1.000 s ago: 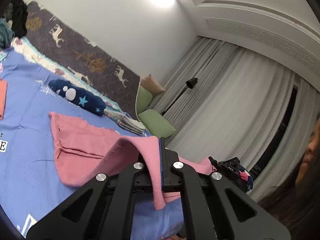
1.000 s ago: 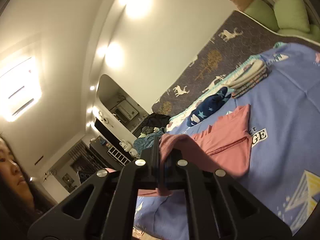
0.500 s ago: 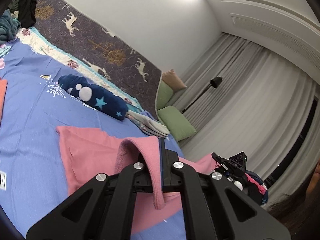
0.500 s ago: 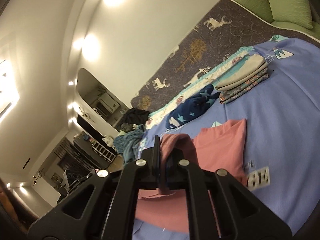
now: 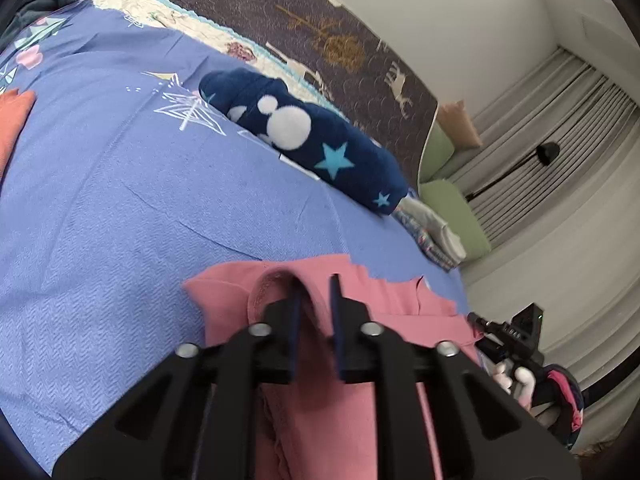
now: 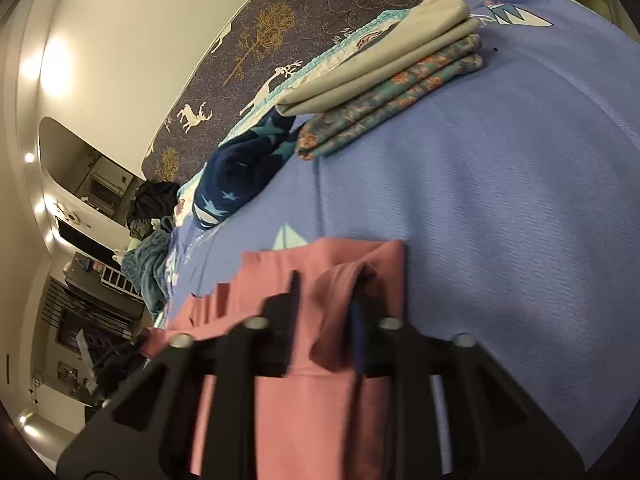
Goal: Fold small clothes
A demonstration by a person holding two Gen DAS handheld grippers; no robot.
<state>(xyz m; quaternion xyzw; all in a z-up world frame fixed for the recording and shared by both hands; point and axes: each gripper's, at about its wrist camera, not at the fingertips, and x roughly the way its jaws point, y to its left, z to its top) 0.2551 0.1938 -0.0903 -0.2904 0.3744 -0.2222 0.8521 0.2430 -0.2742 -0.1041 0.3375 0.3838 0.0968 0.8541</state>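
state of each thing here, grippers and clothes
left gripper: open, pink fold loose between its fingers
right gripper: open, pink fold between its fingers
pink garment: folded over on the bed, front edge humped up
navy star garment: rolled, lying on the bed
grey and floral clothes: folded, stacked
orange garment: flat at the frame's edge
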